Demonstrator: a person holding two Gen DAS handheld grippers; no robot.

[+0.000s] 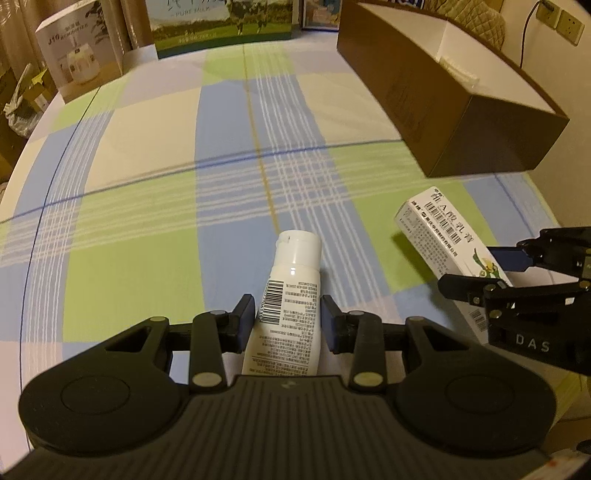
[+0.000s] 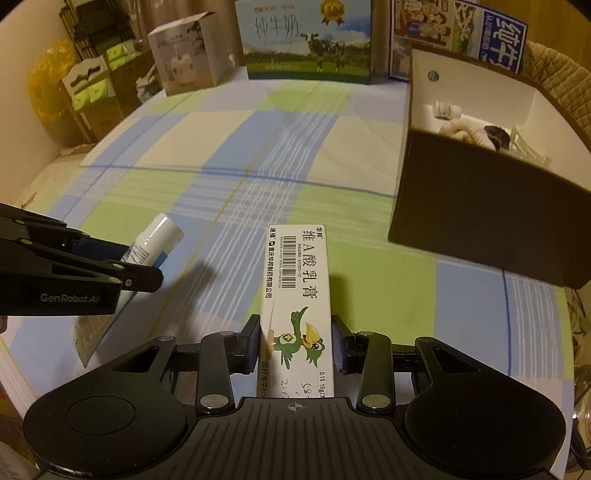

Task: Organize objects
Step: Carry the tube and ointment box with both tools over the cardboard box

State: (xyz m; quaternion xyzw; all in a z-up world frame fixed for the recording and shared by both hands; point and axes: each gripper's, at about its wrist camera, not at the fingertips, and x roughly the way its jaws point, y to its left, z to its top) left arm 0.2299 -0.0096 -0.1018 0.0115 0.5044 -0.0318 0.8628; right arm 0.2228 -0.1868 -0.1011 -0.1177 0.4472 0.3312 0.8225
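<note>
Left wrist view: your left gripper point(image 1: 288, 319) clamps white tube point(image 1: 286, 295) above checked tablecloth point(image 1: 147, 184); tube's tail hidden behind gripper body, print too small to read. "PURE MILK" on far carton point(image 1: 225, 29).

Right wrist view: your right gripper point(image 2: 295, 341) pinches ointment box point(image 2: 297, 295), bird logo, lower end cut off. Brown box point(image 2: 480, 221) right, contents partly hidden.

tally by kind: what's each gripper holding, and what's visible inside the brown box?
Held tubes: 1, white tube in left gripper
Held cartons: 1, ointment carton in right gripper
In brown box: 3, small bottle, rolled towel, dark item
Total: 5
</note>
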